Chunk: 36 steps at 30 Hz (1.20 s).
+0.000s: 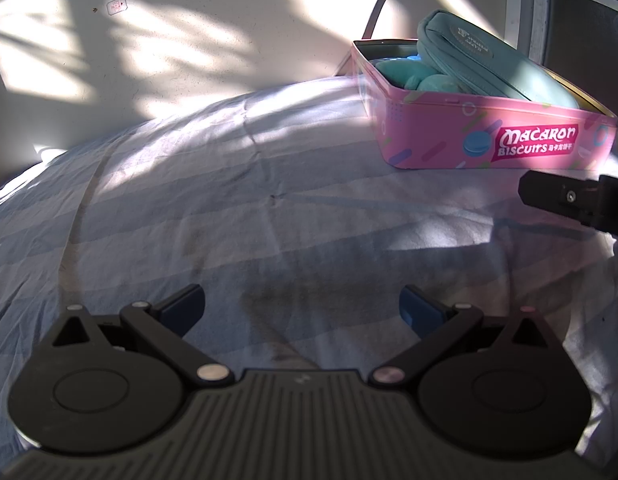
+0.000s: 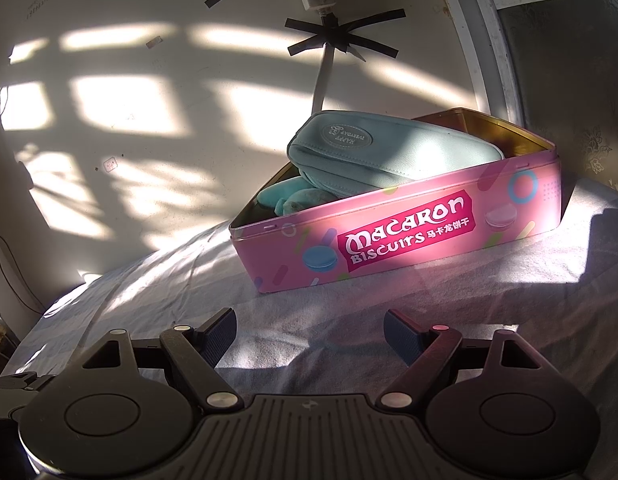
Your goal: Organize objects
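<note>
Pink biscuit tin (image 2: 393,232) is being faced just ahead of the right gripper (image 2: 309,334), long side crosswise; both grippers, including the left gripper (image 1: 303,308), are being held wide, empty.

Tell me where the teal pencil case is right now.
The teal pencil case lies tilted inside the open pink macaron biscuit tin, propped on teal plush items, ahead of both open grippers.

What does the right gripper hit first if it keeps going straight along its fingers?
Probably the front wall of the pink Macaron Biscuits tin. The right gripper is open and empty, with only striped bedsheet between its fingers and the tin; depth is hard to judge.
</note>
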Motion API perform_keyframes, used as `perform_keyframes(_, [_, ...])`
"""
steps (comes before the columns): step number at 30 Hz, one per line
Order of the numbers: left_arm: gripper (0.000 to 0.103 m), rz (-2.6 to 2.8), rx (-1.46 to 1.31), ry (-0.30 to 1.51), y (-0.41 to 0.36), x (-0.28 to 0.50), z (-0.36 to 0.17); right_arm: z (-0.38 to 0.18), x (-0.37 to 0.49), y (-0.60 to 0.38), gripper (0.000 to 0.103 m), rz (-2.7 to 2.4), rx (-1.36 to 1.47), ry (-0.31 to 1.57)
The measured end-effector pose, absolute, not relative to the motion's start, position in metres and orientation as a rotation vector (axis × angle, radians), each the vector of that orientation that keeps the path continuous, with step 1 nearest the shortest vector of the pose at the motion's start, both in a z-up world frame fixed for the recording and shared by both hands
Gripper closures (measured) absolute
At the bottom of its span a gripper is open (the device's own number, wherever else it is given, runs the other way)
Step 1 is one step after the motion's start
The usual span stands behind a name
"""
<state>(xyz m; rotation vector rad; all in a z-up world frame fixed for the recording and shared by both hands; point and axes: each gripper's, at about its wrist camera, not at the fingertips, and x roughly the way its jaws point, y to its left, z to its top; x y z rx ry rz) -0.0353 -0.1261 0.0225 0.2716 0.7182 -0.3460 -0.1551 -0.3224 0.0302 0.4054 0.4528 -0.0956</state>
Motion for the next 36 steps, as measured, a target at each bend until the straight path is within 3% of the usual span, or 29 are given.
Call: perform_keyframes(36, [0.0, -0.369, 0.242, 0.717, -0.1234, -0.0359, 0.0267, 0.0285, -0.1563, -0.3217, 0.022, -0.096, 0.403, 0.453])
